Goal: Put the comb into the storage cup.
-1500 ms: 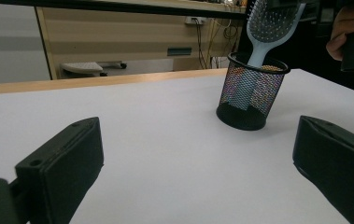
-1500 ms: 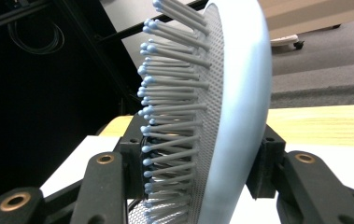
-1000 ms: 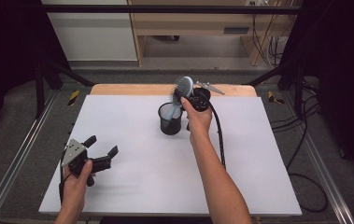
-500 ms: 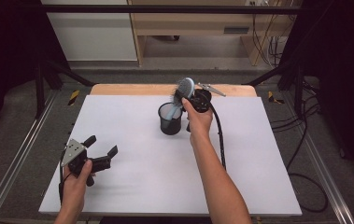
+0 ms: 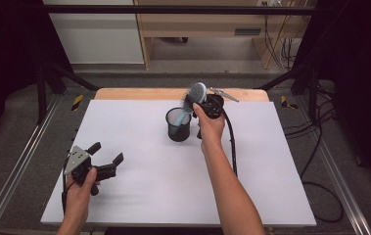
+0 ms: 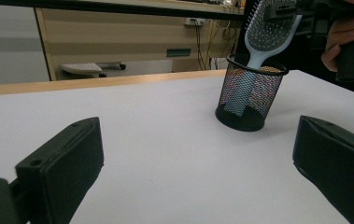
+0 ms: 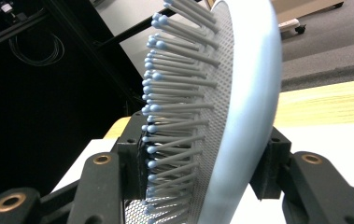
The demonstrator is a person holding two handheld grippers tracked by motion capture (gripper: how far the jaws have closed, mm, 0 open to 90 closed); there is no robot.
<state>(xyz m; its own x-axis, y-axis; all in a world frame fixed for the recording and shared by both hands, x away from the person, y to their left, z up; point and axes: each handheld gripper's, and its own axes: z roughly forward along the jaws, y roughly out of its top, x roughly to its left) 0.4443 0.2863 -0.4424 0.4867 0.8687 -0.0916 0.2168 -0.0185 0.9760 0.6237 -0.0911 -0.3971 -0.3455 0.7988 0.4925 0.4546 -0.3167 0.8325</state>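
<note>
White tabletop, mostly bare: the blue hairbrush (image 5: pixel 195 94) stands handle-down in the black mesh cup (image 5: pixel 178 125) near the far edge. The right gripper (image 7: pixel 207 158) flanks the brush head, its jaws just easing apart, so the release looks begun. Nearer, the left gripper (image 5: pixel 105 159) waits, jaws spread on nothing.

The hairbrush (image 6: pixel 269 32) handle is veiled by the mesh cup (image 6: pixel 250 91); in the right gripper view the brush head runs past the top edge.
</note>
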